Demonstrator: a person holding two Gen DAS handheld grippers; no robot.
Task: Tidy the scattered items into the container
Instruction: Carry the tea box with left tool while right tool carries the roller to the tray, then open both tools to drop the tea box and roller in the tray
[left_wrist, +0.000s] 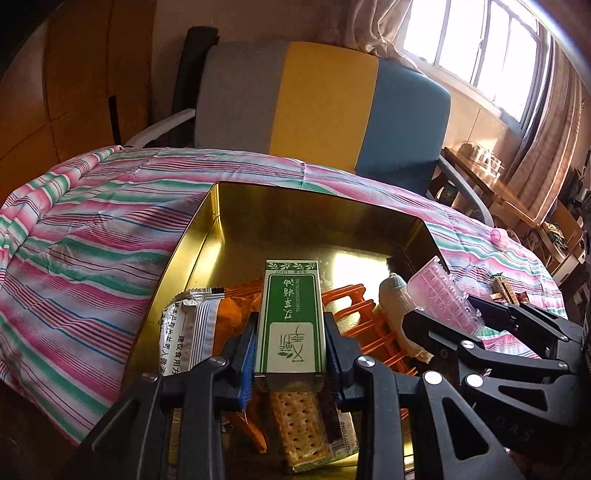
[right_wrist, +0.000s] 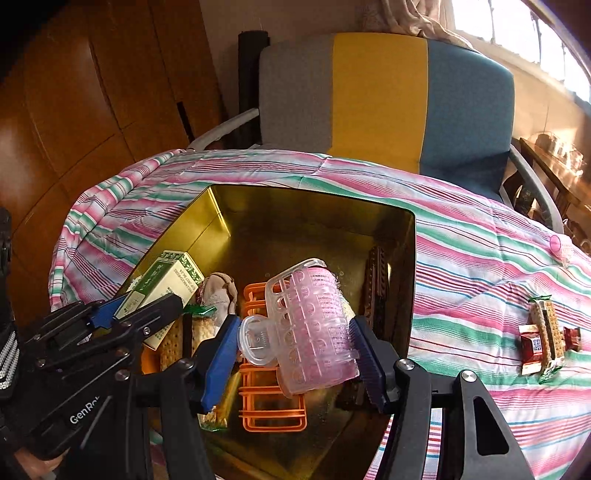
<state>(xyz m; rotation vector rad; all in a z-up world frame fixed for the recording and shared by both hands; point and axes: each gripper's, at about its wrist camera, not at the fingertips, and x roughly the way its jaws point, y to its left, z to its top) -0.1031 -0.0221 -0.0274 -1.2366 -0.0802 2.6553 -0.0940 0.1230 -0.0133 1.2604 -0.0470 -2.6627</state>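
Observation:
A gold tin (left_wrist: 207, 236) (right_wrist: 218, 206) sits open on a striped cloth. My left gripper (left_wrist: 290, 349) is shut on a green and white essential-oil box (left_wrist: 291, 321) and holds it over the tin's near part; it also shows in the right wrist view (right_wrist: 166, 284). My right gripper (right_wrist: 295, 343) is shut on a pink hair roller with a clear clip (right_wrist: 314, 325) above the tin; it also shows in the left wrist view (left_wrist: 443, 295). Inside the tin lie an orange plastic rack (right_wrist: 269, 406), cracker packs (left_wrist: 303, 428), an orange snack bag (left_wrist: 199, 325) and a beige sock (right_wrist: 221, 291).
On the cloth to the right lie a cracker pack with a red chocolate wrapper (right_wrist: 546, 336) and a small pink roller (right_wrist: 559, 245). A grey, yellow and blue chair (right_wrist: 384, 99) stands behind the table. A wooden cabinet (right_wrist: 74, 110) is at left.

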